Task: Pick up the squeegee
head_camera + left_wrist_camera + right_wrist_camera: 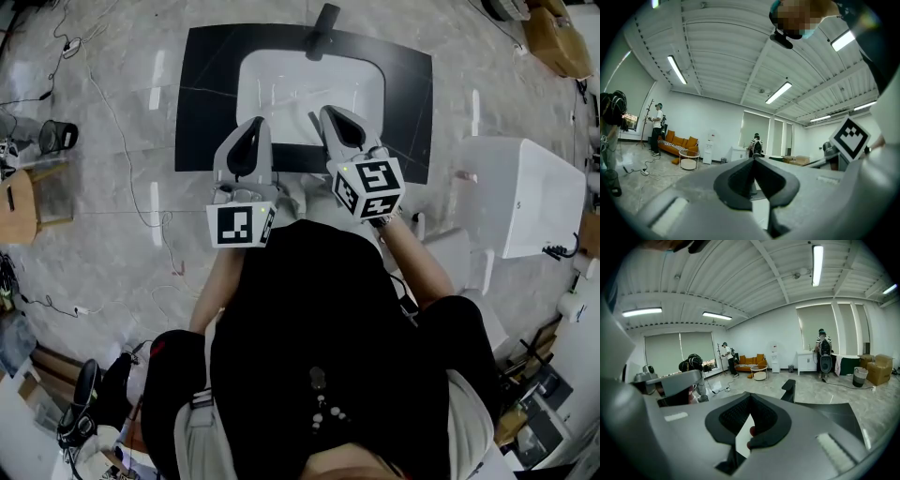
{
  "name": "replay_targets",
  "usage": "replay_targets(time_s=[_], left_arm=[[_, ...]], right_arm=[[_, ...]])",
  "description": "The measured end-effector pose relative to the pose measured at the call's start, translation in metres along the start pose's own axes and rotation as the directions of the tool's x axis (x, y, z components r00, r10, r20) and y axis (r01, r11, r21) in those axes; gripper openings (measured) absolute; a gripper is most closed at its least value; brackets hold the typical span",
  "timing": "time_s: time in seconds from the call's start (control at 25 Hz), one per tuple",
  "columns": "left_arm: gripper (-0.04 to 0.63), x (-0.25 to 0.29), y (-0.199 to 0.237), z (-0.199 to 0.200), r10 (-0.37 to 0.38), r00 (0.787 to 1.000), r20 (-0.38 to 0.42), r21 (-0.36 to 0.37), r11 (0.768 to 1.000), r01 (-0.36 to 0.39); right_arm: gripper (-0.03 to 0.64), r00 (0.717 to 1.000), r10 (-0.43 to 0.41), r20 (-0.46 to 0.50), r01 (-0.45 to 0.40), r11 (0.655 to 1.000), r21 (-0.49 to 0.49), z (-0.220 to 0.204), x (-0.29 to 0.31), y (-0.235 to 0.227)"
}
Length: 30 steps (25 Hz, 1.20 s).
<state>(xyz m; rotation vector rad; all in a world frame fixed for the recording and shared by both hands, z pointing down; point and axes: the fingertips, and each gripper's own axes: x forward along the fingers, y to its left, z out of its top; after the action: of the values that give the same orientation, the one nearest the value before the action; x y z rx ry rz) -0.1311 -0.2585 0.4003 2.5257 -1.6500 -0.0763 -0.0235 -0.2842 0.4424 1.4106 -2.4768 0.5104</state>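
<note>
In the head view a white sink (255, 75) is set into a black countertop (204, 94), with a black faucet (322, 33) at its far side. My left gripper (253, 122) and right gripper (330, 112) hover side by side over the sink's near rim. Both point away from me, with jaws together and nothing held. In the left gripper view the left gripper's (753, 159) tips meet. The right gripper's (750, 397) tips also meet, and white basin shows through the gap behind them. No squeegee is plainly visible; a thin pale streak (314, 120) lies in the basin.
A white box-shaped unit (525, 192) stands right of the counter. Cables trail over the grey floor (112, 141) at the left, beside a wooden stool (28, 202). Other people stand far off in the room (824, 352). The faucet (788, 389) rises just ahead of the right gripper.
</note>
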Motion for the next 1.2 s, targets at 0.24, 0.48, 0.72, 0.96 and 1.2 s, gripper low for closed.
replay_targets(time_s=[0.24,0.48,0.72,0.96,1.2], left_arm=[[0.002,0.021,0.002,-0.009,0.028,0.999,-0.02,-0.011,1.0,-0.028],[0.002,0.038,0.003,-0.018,0.06,0.998,-0.036,-0.014,0.998,-0.06],[0.002,0.052,0.001,-0.027,0.08,0.995,-0.058,-0.02,0.996,-0.081],[0.002,0.064,0.002,-0.035,0.092,0.993,-0.07,-0.032,0.995,-0.094],[0.002,0.073,0.006,-0.041,0.104,0.991,-0.088,-0.029,0.994,-0.107]], right_arm=[[0.003,0.995,0.023,-0.099,-0.018,0.999,0.044,-0.032,0.034,-0.022],[0.003,0.985,0.007,-0.173,0.005,0.998,0.065,-0.072,0.063,-0.049],[0.003,0.967,0.003,-0.254,0.02,0.996,0.088,-0.11,0.085,-0.072],[0.003,0.923,0.008,-0.385,0.036,0.994,0.106,-0.163,0.11,-0.085],[0.005,0.863,0.017,-0.505,0.04,0.994,0.101,-0.209,0.125,-0.095]])
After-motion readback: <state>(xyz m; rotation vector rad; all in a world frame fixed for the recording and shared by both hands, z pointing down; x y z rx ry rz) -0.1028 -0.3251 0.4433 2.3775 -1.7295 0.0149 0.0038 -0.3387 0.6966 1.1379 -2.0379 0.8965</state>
